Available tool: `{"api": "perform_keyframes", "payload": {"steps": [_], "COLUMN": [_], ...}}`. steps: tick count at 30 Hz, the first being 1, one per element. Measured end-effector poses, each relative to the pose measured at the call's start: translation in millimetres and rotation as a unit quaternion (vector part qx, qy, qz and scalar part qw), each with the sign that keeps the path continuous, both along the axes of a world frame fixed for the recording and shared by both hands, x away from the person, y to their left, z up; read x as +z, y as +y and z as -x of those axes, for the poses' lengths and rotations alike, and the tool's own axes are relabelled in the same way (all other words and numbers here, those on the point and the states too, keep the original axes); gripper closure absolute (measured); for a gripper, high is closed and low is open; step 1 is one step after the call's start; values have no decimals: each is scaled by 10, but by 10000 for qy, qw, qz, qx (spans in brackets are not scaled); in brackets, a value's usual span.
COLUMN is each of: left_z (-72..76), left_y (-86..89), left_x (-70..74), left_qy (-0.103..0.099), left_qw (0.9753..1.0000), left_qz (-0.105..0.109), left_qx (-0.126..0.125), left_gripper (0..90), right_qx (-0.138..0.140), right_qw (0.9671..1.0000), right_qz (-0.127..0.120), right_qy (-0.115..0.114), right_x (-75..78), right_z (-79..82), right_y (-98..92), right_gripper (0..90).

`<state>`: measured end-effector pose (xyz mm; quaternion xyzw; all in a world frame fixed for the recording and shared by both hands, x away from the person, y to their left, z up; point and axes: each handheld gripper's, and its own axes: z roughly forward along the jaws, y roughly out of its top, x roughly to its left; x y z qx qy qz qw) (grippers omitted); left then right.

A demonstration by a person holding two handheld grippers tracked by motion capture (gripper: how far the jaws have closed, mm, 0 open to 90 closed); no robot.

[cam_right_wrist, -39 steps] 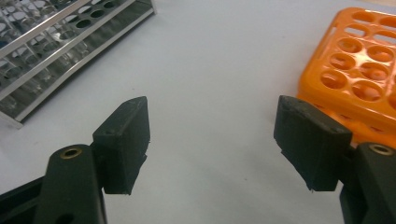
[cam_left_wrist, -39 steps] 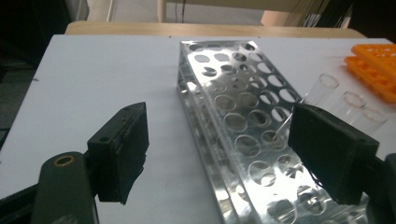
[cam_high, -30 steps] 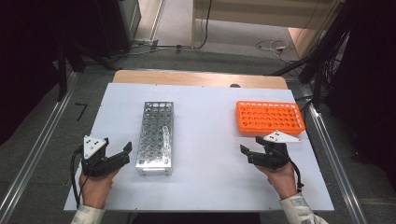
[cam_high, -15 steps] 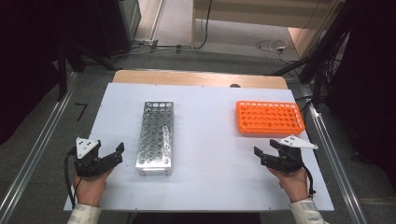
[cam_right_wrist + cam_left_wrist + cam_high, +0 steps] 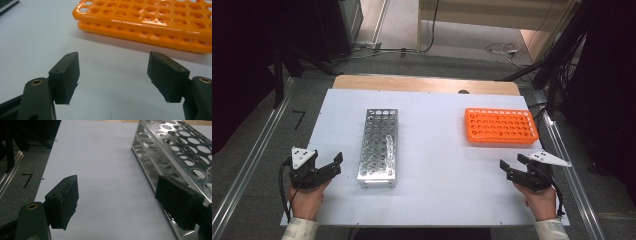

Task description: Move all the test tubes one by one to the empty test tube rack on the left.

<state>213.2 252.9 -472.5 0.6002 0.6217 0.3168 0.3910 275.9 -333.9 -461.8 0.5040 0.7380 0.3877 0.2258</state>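
1. Both tools have drawn back toward the near tabletop [image 5: 437, 150] edge since a second ago — the left tool [image 5: 332, 165] and the right tool [image 5: 511, 165] gape wide, holding nothing.
2. The metal rack [image 5: 378, 145] stands just beside the left tool; the orange rack [image 5: 500, 126] lies beyond the right one — likely a pause.
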Motion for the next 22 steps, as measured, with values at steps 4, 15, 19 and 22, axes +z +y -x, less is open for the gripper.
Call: {"api": "perform_keyframes", "payload": {"steps": [4,15,19,22], "left_z": [-3,-32,-45,-48], "left_y": [-9,9,14,8], "left_x": [-6,-56,-72,-72], "left_qy": [11,127,169,155], "left_qw": [10000,9999,9998,9998], "left_qz": [-15,-97,-108,-118], "left_qx": [-9,43,41,57], "left_gripper": [187,186,186,186], "right_qx": [-182,-688,-773,-791], "right_qw": [9998,9974,9965,9961], "right_qz": [2,-82,-82,-133], "right_qy": [58,187,313,359], "right_x": [-34,-151,-207,-229], "right_z": [37,92,70,53], "right_y": [-143,-530,-584,-596], "right_gripper": [245,245,245,240]}}
